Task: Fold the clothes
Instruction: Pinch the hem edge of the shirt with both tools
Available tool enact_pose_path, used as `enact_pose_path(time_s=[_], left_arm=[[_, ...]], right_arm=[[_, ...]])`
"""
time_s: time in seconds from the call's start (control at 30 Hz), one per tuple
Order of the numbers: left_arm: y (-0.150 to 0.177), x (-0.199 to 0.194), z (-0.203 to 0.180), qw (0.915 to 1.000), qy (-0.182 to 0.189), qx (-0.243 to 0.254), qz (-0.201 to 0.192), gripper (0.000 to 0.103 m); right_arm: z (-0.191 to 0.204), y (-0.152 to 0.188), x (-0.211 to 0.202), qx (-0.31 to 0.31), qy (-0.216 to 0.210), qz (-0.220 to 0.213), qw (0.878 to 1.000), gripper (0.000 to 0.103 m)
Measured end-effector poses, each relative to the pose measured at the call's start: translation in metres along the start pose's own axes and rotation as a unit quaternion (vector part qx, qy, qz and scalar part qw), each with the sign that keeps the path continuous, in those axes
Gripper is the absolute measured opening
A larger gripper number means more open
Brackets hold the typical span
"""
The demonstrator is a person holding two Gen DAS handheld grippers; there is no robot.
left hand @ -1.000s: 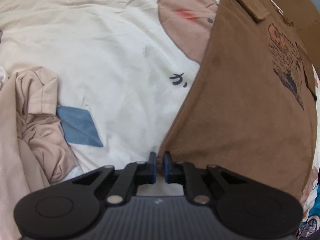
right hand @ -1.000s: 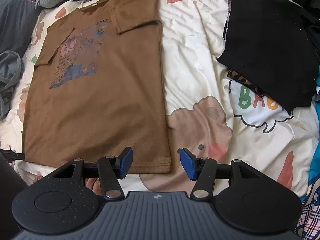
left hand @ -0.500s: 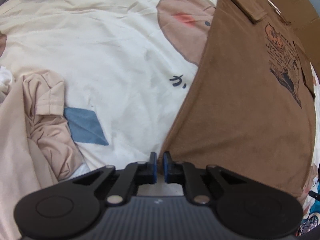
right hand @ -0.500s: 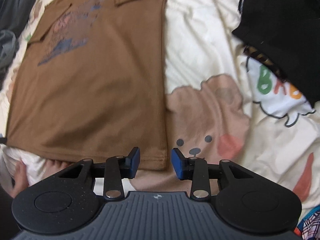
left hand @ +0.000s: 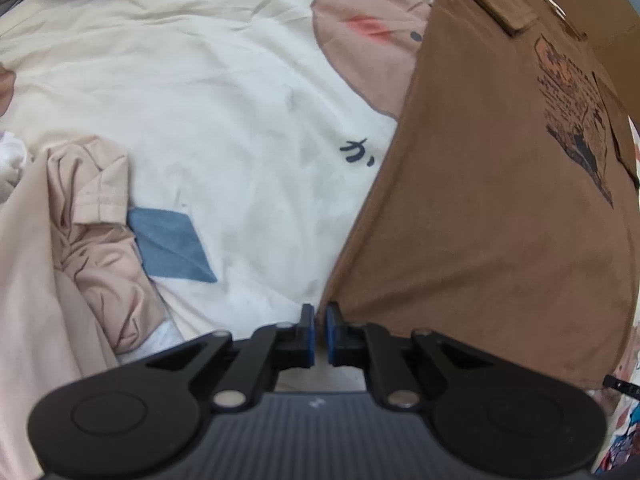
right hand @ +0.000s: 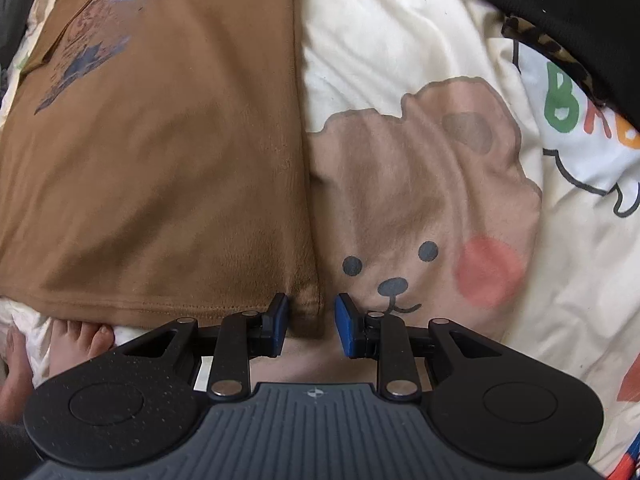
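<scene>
— While the left gripper (left hand: 319,330) pinches one hem corner of the brown T-shirt (right hand: 160,168), what's happening?
— The right gripper (right hand: 311,322), jaws just narrowing, straddles the other corner, unpinched. Next: clamp, then lift both.

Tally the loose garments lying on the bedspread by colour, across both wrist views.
Brown: 1, the printed T-shirt
Beige: 1, a crumpled garment
Black: 1, a folded garment
Blue: 1, a cloth corner showing from under the beige one
Total: 4
Grey fabric at the picture edges is too cut off to count.
</scene>
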State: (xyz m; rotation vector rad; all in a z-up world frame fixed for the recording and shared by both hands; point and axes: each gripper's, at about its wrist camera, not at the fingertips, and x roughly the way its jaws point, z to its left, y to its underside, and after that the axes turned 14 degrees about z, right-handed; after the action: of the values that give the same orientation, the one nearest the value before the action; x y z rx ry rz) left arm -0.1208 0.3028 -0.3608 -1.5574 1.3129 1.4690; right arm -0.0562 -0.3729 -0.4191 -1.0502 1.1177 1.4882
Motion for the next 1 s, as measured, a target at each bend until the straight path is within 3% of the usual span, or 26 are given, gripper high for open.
enact_pose_path(time_s=[0.07,0.1,0.37,0.5,0.73,0.93,1.0], left_arm=[[0.002,-0.003,-0.001,1.0000,-0.001,0.005,0.000,0.006],[0.002,-0.004,0.000,1.0000,-0.001,0.007,0.000,0.005],[0.010,-0.029,0.001,0.9994,0.001,0.035,-0.002,0.005],[-0.003,-0.036,0.016,0.9992,-0.006,0.039,-0.001,0.004],[-0.020,0.002,0.011,0.9994,-0.009,0.033,-0.003,0.004],[-0.018,0.009,0.011,0.9994,0.000,0.029,-0.020,0.011],[-0.018,0.010,0.012,0.9993,0.001,0.026,-0.027,0.016]], right_arm=[[0.001,0.000,0.000,0.002,-0.010,0.005,1.000,0.008],[0.003,0.000,-0.002,-0.005,-0.007,0.008,1.000,0.006],[0.002,0.007,-0.028,-0.024,0.002,0.012,1.000,0.005],[-0.003,0.011,-0.036,-0.020,-0.010,0.020,1.000,0.004],[-0.004,0.001,-0.017,0.007,-0.013,0.018,1.000,0.005],[-0.005,0.000,-0.013,0.012,-0.030,-0.004,0.999,0.017],[-0.005,-0.003,-0.015,0.008,-0.033,-0.013,0.999,0.033]])
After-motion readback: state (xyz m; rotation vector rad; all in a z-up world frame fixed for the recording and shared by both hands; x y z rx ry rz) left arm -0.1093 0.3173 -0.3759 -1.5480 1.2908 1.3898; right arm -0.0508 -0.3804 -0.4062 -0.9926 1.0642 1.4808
